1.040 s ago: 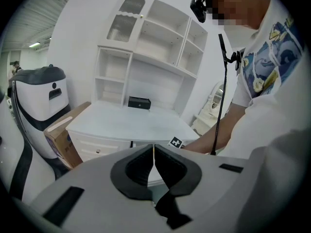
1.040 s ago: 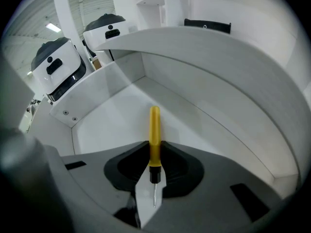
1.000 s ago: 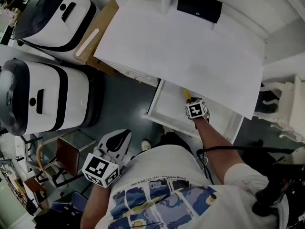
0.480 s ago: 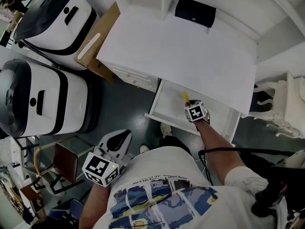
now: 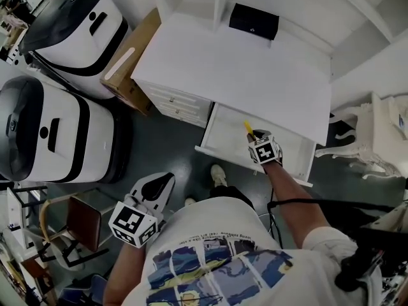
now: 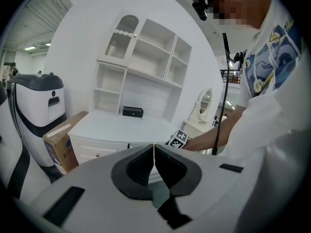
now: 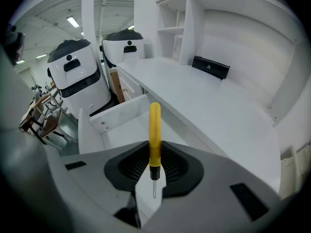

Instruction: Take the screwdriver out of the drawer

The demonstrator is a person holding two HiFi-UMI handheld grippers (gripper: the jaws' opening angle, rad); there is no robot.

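My right gripper (image 7: 154,148) is shut on a screwdriver (image 7: 154,135) with a yellow handle and a thin metal tip; the handle sticks out past the jaws. In the head view the right gripper (image 5: 257,139) holds the screwdriver (image 5: 249,129) above the open white drawer (image 5: 220,132) under the desk's front edge. The drawer (image 7: 121,125) lies below the jaws in the right gripper view. My left gripper (image 6: 154,152) is shut with nothing between its pads and hangs low at the person's left side, left gripper (image 5: 158,185) away from the desk.
A white desk (image 5: 255,81) carries a black box (image 5: 254,21) at its back under white shelves (image 6: 141,62). Two large white and black machines (image 5: 60,30) and a cardboard box (image 5: 131,59) stand left of the desk. A white ornate chair (image 5: 376,139) is at the right.
The right gripper has risen with the screwdriver, lifting it up out of the drawer. The left gripper has shifted slightly. The head view has drifted, showing more of the desk and shelves.
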